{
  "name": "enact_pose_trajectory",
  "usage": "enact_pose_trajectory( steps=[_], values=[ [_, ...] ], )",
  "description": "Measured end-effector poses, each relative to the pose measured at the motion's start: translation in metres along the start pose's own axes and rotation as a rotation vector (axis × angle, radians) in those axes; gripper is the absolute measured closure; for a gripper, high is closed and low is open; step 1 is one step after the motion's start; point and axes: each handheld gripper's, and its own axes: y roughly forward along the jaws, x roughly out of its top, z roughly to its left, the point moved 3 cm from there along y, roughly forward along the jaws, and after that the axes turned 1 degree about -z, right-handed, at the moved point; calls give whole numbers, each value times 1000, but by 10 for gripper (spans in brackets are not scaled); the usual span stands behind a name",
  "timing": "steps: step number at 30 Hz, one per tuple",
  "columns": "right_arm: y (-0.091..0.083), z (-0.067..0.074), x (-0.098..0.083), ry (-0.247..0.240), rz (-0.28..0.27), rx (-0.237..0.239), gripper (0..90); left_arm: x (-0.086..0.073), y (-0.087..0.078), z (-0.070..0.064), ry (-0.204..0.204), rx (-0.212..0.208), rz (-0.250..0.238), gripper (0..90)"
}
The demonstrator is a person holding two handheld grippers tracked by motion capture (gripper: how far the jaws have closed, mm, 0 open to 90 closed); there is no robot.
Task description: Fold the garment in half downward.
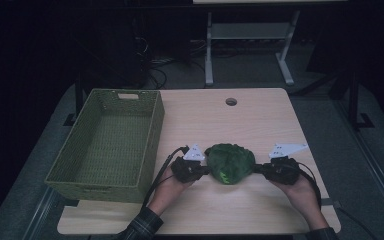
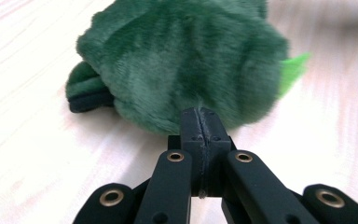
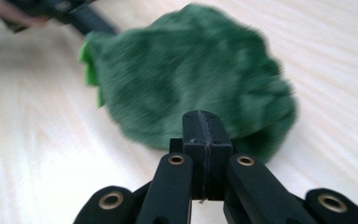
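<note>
Green plush fabric, a soft toy point(image 1: 230, 162) with a bright lime patch on it, sits bunched on the pale wooden tabletop point(image 1: 260, 115) directly between the two tools. In the high view the left tool point(image 1: 206, 169) meets the toy's left edge and the right tool point(image 1: 256, 169) meets its right edge, so the toy is flanked from both sides, near the front middle of the tabletop.

Counted: one plush toy, two tools, one woven green basket point(image 1: 150, 130), and one tabletop with a single round hole point(image 1: 231, 101) near its far edge. The basket stands at the tabletop's left side, well apart from the toy.

In the left gripper view the left tool point(image 2: 200, 116) has its jaws pressed fully together, with only a thin seam between them, and their tips are pushed against the lower edge of the fur point(image 2: 182, 65). Whether a fold of fabric is pinched in that seam cannot be told. In the right gripper view the right tool point(image 3: 201, 119) is likewise closed tight, its tips right up against the near edge of the blurred green toy point(image 3: 191, 79), and again a pinch of fabric cannot be confirmed. The other tool point(image 3: 89, 19) shows at the top left of that view, meeting the toy's far side.
</note>
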Motion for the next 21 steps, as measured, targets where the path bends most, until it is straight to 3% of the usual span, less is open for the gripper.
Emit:
enact_pose_trajectory(
  steps=[7,13,17,21],
  values=[
    [6,-31,19,41,-46,-37,899,-1,-4,-19,4,-26,15,896],
    [25,-59,35,88,-54,-62,899,-1,4,-30,14,-45,44,896],
    [46,-68,39,112,-30,-44,899,0,17,-33,12,-61,50,896],
    [64,-69,37,114,1,-24,899,0,26,-33,11,-64,59,896]
  ],
)
